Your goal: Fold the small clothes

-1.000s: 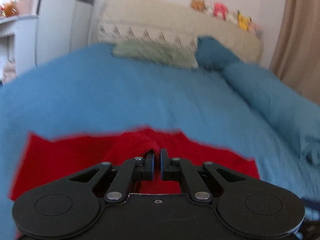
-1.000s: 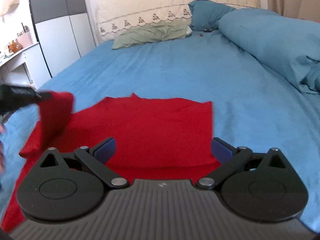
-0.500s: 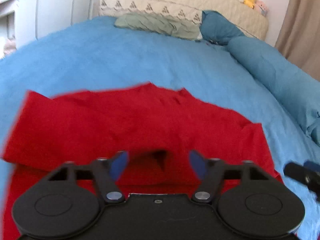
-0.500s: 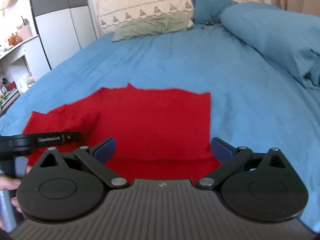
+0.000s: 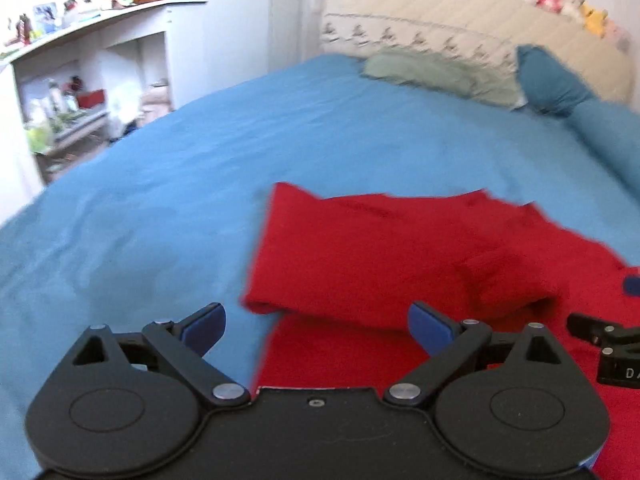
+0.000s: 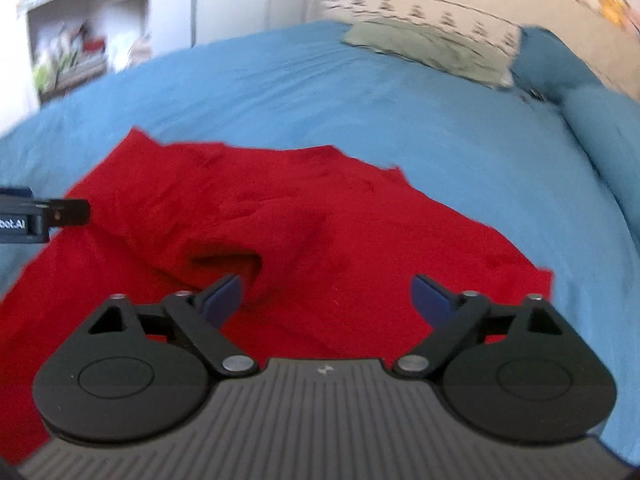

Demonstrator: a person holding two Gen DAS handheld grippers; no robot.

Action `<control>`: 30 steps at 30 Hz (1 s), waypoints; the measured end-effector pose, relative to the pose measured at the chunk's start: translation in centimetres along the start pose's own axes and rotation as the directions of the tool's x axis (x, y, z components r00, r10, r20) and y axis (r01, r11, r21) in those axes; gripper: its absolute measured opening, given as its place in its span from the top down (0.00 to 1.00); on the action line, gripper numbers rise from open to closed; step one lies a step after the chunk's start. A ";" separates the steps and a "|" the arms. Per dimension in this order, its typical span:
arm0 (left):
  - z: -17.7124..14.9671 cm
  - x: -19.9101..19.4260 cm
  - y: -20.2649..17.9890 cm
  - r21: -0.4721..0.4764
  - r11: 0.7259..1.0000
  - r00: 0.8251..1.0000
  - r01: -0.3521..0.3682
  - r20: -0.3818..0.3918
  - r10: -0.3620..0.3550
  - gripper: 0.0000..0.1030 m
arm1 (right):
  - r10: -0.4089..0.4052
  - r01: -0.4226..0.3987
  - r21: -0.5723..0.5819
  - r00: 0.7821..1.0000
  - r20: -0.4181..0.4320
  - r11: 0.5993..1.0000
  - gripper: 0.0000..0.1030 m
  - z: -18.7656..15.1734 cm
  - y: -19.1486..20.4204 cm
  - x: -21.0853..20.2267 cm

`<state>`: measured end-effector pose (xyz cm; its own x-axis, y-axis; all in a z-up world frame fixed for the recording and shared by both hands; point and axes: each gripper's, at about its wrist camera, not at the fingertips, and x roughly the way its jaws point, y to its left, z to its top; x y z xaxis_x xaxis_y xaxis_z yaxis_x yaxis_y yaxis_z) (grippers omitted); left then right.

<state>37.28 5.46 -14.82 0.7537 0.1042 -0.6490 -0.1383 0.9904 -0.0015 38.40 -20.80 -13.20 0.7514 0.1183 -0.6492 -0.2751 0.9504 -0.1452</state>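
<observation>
A small red garment [image 5: 400, 260] lies flat on the blue bedspread [image 5: 160, 208], with one sleeve folded across its body. My left gripper [image 5: 318, 322] hovers over the garment's near left edge. Its jaws are opening wide and no cloth is pinched between them. In the right wrist view the garment [image 6: 280, 220] fills the middle, with the folded sleeve's end just ahead. My right gripper [image 6: 328, 294] stands open above the cloth and holds nothing. Each gripper shows at the edge of the other's view: the right gripper [image 5: 608, 344] and the left gripper [image 6: 40, 218].
A green pillow [image 5: 436, 74] and a dark blue pillow [image 5: 548, 80] lie at the cream headboard [image 5: 440, 12], which has plush toys on top. A rolled blue duvet [image 6: 608, 140] runs along the right side. White shelves [image 5: 80, 80] with small items stand off the bed's left.
My left gripper let go of the red sleeve, opened wide and shifted left. The sleeve now lies folded over the garment's body. My right gripper moved in over the cloth and rolled.
</observation>
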 end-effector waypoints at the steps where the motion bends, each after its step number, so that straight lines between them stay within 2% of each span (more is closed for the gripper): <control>1: 0.0 0.1 0.4 0.003 1.000 1.000 -0.008 0.004 0.008 0.03 | -0.008 0.008 -0.044 1.000 -0.003 0.999 0.06 0.3 0.9 0.8; 4: 0.1 0.3 1.4 -0.018 1.000 1.000 -0.019 0.002 0.019 0.03 | -0.046 0.047 -0.231 0.999 0.008 0.972 0.12 0.5 4.3 2.7; 6: -0.1 0.5 2.4 -0.060 0.998 1.000 -0.015 -0.018 0.014 0.03 | -0.078 0.089 -0.348 0.996 0.044 0.933 0.14 0.3 6.4 3.7; 7: -0.1 0.5 2.6 -0.085 0.996 1.000 -0.004 -0.026 0.001 0.04 | -0.088 0.103 -0.393 0.995 0.056 0.914 0.18 0.2 7.3 4.2; 9: 0.1 0.3 3.0 -0.127 0.992 0.999 0.026 -0.030 -0.030 0.04 | -0.105 0.122 -0.443 0.992 0.064 0.888 0.26 0.2 8.4 5.2; 11: 0.2 0.0 2.8 -0.119 0.993 0.999 0.027 -0.021 -0.029 0.04 | -0.116 0.132 -0.466 0.991 0.062 0.875 0.34 0.1 9.1 6.1; 16: 0.1 0.4 2.3 -0.093 0.996 0.999 0.018 -0.031 -0.021 0.04 | -0.133 0.139 -0.477 0.990 0.046 0.868 0.72 0.3 9.4 7.7; 18: 0.1 0.5 2.5 -0.106 0.994 0.999 0.025 -0.037 -0.029 0.04 | -0.135 0.143 -0.431 0.990 0.049 0.891 0.77 0.6 8.7 7.3; 20: 0.1 0.4 2.6 -0.111 0.994 0.999 0.024 -0.037 -0.028 0.04 | -0.130 0.139 -0.316 0.990 0.050 0.939 0.77 1.4 7.0 6.5; 22: 0.1 0.3 2.7 -0.119 0.993 0.999 0.028 -0.035 -0.032 0.04 | -0.121 0.124 -0.101 0.992 0.033 0.987 0.77 2.0 3.9 5.6; 23: 0.2 0.2 2.7 -0.124 0.992 0.999 0.031 -0.033 -0.035 0.04 | -0.093 0.092 0.061 0.996 0.017 0.994 0.77 2.0 1.6 5.3; 25: 0.2 0.1 2.7 -0.131 0.990 0.998 0.043 -0.031 -0.048 0.04 | -0.021 0.020 0.287 1.000 0.000 0.958 0.74 0.9 -1.6 5.5; 26: 0.2 0.1 2.6 -0.131 0.990 0.998 0.048 -0.030 -0.052 0.04 | -0.006 0.010 0.335 1.000 -0.013 0.942 0.74 0.1 -2.5 5.8; 30: 0.2 0.0 1.9 -0.100 0.994 0.999 0.043 -0.023 -0.045 0.04 | -0.001 0.013 0.343 0.999 -0.035 0.939 0.63 -2.5 -3.0 6.3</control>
<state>37.09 7.39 -14.66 0.7442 0.0573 -0.6655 -0.1696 0.9799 -0.1052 42.44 -23.59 -18.75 0.7300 0.1074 -0.6750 -0.0428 0.9928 0.1118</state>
